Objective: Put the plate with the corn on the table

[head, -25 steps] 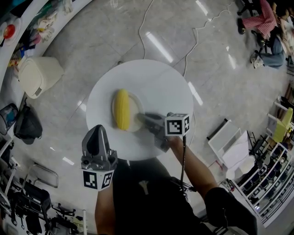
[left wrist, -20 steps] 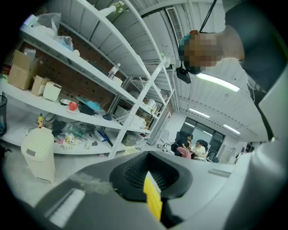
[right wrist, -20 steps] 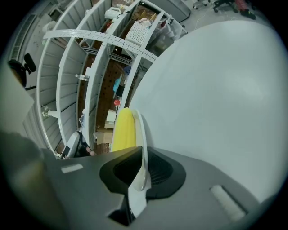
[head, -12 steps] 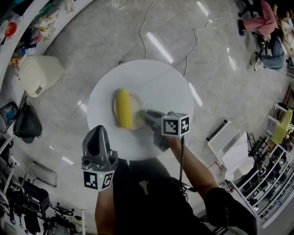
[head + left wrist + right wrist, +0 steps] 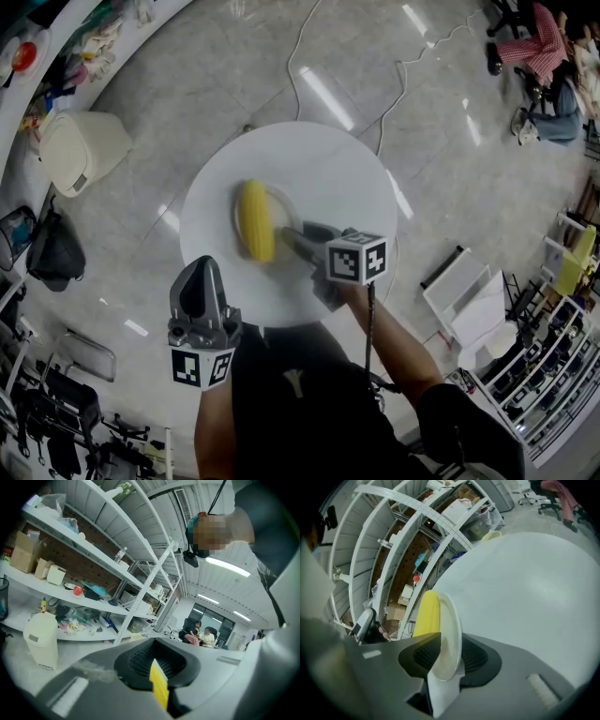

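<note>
The plate (image 5: 281,208) with the corn (image 5: 255,220) lies flat on the round table (image 5: 328,159), left of its middle and toward the near edge, so the placing looks done; only the release and withdrawal remain. The right gripper (image 5: 292,239) has its jaws opening, with the plate's rim between them but loose. The left gripper (image 5: 199,274) hangs off the near edge, closed on nothing. Against 1 second ago, the plate has barely moved, while the right jaws stand wider.
</note>
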